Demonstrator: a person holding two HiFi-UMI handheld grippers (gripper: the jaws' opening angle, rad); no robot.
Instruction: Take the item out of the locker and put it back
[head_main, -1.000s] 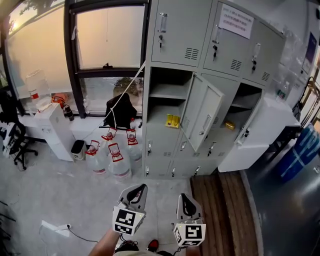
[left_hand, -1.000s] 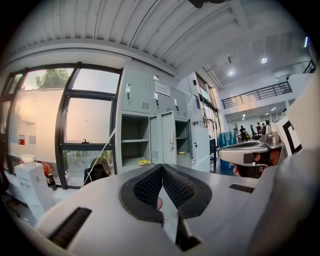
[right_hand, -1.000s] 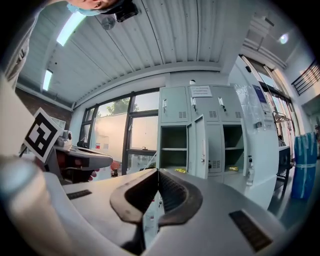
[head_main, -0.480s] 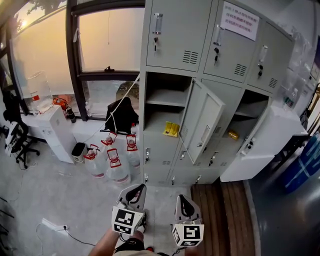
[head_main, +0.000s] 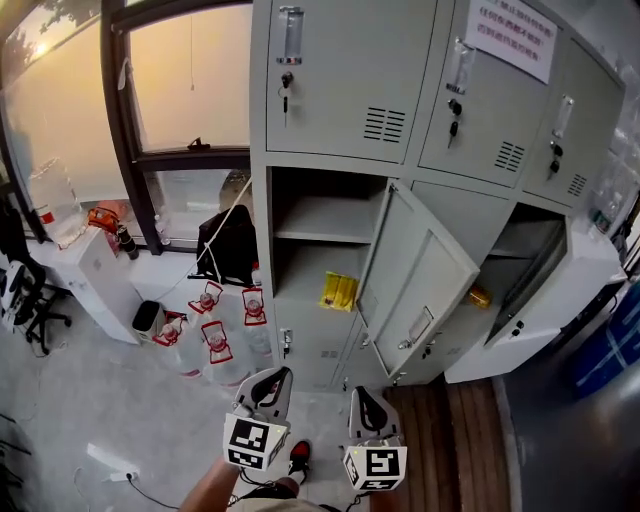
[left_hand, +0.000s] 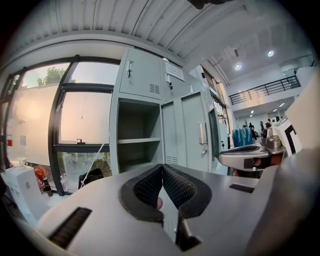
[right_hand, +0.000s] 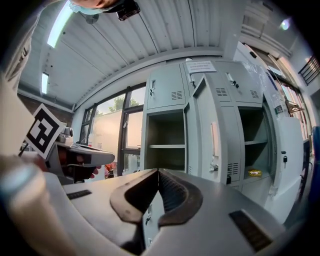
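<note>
Lockers loom larger in the head view than a second ago; both grippers are closer to them. Left gripper (head_main: 279, 376): jaws clenched together, nothing between. Right gripper (head_main: 365, 396): likewise clamped and empty. Both are low, side by side, aimed at the locker bank (head_main: 340, 70). Open door (head_main: 418, 285) stands ahead. Yellow packet (head_main: 339, 291) lies on that compartment's floor, below the shelf (head_main: 325, 220), well apart from both grippers.
</note>
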